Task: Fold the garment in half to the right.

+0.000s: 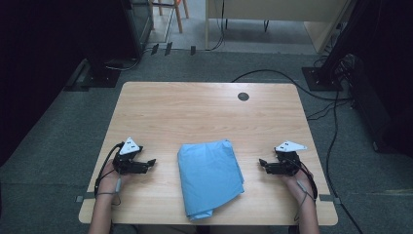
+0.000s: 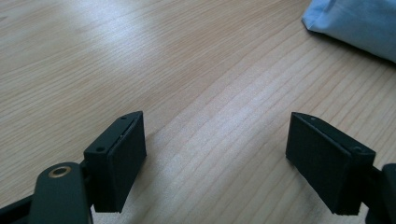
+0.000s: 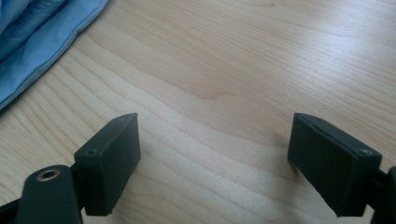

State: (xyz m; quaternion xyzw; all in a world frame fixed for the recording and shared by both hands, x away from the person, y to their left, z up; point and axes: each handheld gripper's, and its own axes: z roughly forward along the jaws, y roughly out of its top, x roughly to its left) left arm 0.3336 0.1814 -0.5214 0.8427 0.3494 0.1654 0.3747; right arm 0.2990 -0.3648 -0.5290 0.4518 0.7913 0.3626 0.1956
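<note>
A folded light blue cloth lies on the wooden table, near its front edge in the middle. My left gripper rests on the table to the cloth's left, jaws wide apart and empty. In the left gripper view its gripper faces bare wood, with a corner of the blue cloth at the upper right. My right gripper sits to the cloth's right, open too. In the right gripper view its gripper holds nothing, and the cloth shows at the upper left.
A small dark round disc is set in the table near its far edge. Cables run over the grey carpet to the right of the table. Dark stands and furniture legs stand beyond the far edge.
</note>
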